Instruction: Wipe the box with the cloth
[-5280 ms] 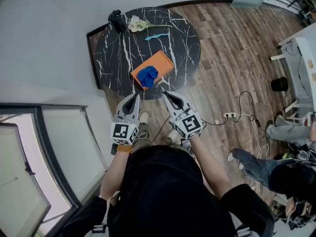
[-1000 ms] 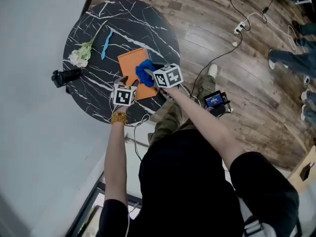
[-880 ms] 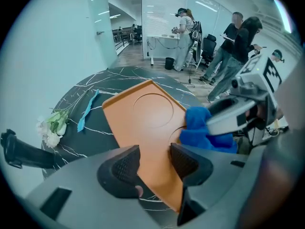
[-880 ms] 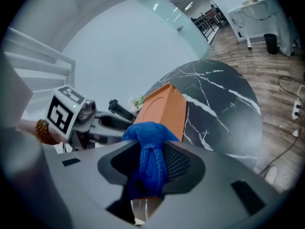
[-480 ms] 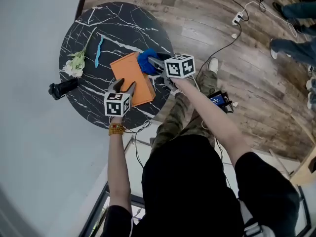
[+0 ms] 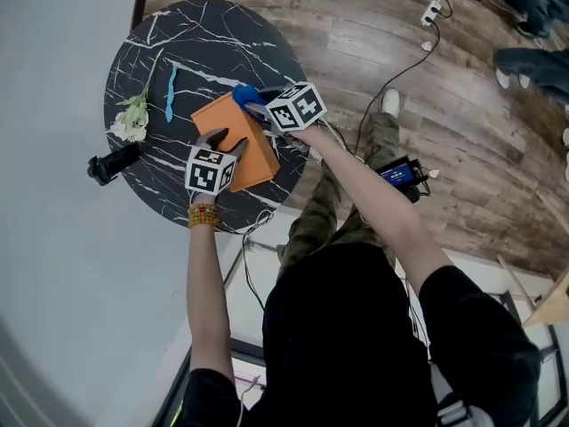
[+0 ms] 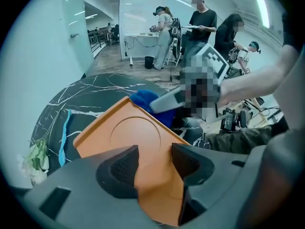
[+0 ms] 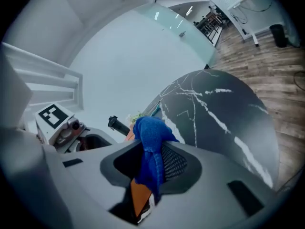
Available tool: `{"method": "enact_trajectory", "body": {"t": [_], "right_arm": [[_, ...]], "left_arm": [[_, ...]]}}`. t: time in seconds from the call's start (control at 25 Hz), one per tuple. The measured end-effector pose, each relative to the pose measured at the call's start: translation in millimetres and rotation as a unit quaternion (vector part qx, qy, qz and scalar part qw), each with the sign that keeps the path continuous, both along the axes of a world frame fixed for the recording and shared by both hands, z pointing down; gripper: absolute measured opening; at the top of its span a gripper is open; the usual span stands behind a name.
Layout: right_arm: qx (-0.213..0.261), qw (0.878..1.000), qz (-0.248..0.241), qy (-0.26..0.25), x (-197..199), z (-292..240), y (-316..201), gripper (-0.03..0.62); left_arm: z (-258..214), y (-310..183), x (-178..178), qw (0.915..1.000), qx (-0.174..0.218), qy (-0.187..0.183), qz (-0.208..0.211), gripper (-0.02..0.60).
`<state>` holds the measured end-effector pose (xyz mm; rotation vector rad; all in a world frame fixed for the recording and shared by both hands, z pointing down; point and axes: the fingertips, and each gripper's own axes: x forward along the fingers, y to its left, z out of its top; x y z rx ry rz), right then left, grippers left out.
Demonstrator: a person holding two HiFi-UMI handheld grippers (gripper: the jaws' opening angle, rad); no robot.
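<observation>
An orange box (image 6: pixel 233 145) lies on the round black marble table (image 6: pixel 160 52). My left gripper (image 6: pixel 222 140) points steeply down and straddles the box's near-left edge. In the left gripper view the box (image 7: pixel 128 137) fills the gap between the left gripper's (image 7: pixel 155 163) pads. My right gripper (image 6: pixel 255 107) is at the box's far corner with a bunched blue cloth (image 6: pixel 244 94). Its jaws are closing, and the cloth (image 8: pixel 152 130) hangs between them, pinched in the right gripper (image 8: pixel 151 149). A sliver of the box (image 8: pixel 140 197) shows below it.
A white flower (image 6: pixel 133 118), a light blue strip (image 6: pixel 170 92) and a black object (image 6: pixel 111 163) lie on the table's left side. On the wooden floor are a power strip (image 6: pixel 433 12) with cables and a small device (image 6: pixel 404 172). Several people stand beyond the table in the left gripper view.
The right gripper has carried the blue cloth along the box's right edge to its far corner. The left gripper has stayed at the box's near-left edge.
</observation>
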<state>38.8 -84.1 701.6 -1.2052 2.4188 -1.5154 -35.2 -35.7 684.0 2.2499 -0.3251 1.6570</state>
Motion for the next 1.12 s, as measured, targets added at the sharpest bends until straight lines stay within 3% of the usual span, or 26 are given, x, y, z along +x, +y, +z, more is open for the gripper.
{"method": "enact_trajectory", "body": {"t": [0.24,0.36,0.44,0.6,0.72,0.8,0.92,1.12], "right_arm": [[-0.044,0.995,-0.089,-0.012,-46,7,122,0.094],[-0.061,0.993,-0.097,-0.021,-53,13,147,0.094],[-0.056,0.995,-0.076,-0.018,-45,17,120,0.094],[-0.035,0.999,-0.038,0.009,-12,18,19,0.092],[-0.048,0.997,-0.051,0.020,4,18,-29,0.092],[-0.058,0.996,-0.068,0.021,4,12,-32,0.091],[-0.060,0.995,-0.078,0.002,-10,2,3,0.091],[-0.096,0.989,-0.110,-0.011,-50,8,124,0.089]], "left_arm": [[-2,-2,0,0.9995,0.008,0.018,-0.024,0.219],[-1,-2,0,0.9995,0.009,0.020,-0.023,0.218],[-1,-1,0,0.9996,0.009,0.017,-0.019,0.215],[0,0,3,1.0000,0.004,0.008,0.000,0.200],[1,1,6,1.0000,0.000,0.000,0.009,0.192],[1,0,5,1.0000,-0.001,-0.002,0.009,0.193],[0,-1,4,1.0000,0.000,0.002,0.002,0.193],[-1,-1,4,0.9997,0.005,0.016,-0.016,0.192]]}}
